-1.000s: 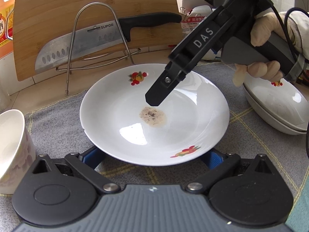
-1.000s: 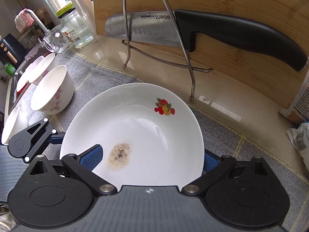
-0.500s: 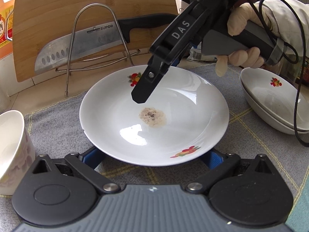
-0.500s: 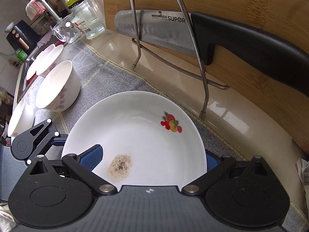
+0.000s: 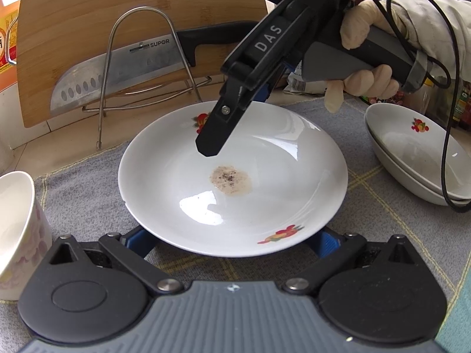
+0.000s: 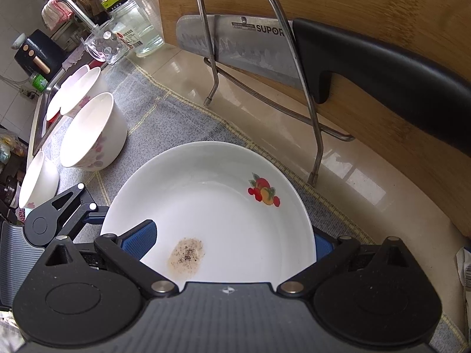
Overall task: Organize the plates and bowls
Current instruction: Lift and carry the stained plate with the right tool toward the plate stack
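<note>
Plate: a white plate (image 5: 265,194) with fruit prints at its far and near rim lies on a grey checked cloth (image 5: 82,176) on the bench; in the right wrist view the same plate (image 6: 223,206) fills the middle.
Stain: a brownish speckled patch (image 5: 231,180) sits at the plate's centre.
Left gripper: the left gripper (image 5: 232,245) is spread wide open, its blue pads (image 5: 137,239) just under the plate's near rim on either side; whether they touch it cannot be told.
Right gripper: the right gripper (image 5: 210,144), held by a gloved hand (image 5: 365,58), hangs over the far half of the plate with its tip above the stain; its own view shows its blue fingers (image 6: 138,236) wide apart, one over the plate's left part, the other at its right rim.
Stacked dishes: two nested white dishes (image 5: 412,158) with a fruit print sit to the right of the plate, apart from it.
Bowls: a white flowered bowl (image 5: 17,229) stands left of the plate; the right wrist view shows more bowls (image 6: 91,135) in a row toward a sink.
Behind: a knife (image 5: 117,73) rests in a wire rack (image 5: 138,67) against an upright wooden cutting board (image 5: 88,14).
</note>
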Tool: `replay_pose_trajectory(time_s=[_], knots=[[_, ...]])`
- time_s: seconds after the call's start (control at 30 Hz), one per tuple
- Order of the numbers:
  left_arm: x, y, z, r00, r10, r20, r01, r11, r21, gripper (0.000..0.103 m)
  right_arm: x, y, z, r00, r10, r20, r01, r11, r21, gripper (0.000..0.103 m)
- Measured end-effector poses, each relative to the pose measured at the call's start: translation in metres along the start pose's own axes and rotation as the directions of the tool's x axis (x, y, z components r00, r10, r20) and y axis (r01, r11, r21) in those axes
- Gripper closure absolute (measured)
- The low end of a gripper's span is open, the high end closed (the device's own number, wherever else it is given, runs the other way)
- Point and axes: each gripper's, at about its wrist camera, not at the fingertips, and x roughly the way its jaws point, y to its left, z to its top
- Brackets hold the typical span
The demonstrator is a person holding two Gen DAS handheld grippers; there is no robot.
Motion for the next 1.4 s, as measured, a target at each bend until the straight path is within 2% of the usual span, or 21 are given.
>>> replay_pose_trajectory(time_s=[0.53, 1.07, 1.4], knots=[[-0.003, -0.001, 0.002, 1.0, -0.002, -0.012, 0.002, 1.0, 0.009, 0.001, 0.001, 0.006, -0.002, 1.0, -0.023, -0.001, 0.023, 1.0, -0.002, 0.0], [-0.03, -0.003, 0.01, 1.0, -0.009, 0.002, 0.009, 0.999, 0.036, 0.001, -0.016, 0.025, -0.017, 0.999, -0.031, 0.023, 0.031, 1.0, 0.004, 0.0], [-0.054, -0.018, 0.007, 1.0, -0.006, -0.001, 0.006, 0.998, 0.07, 0.001, -0.033, 0.039, -0.037, 0.998, -0.018, 0.06, 0.017, 1.0, 0.022, 0.0]])
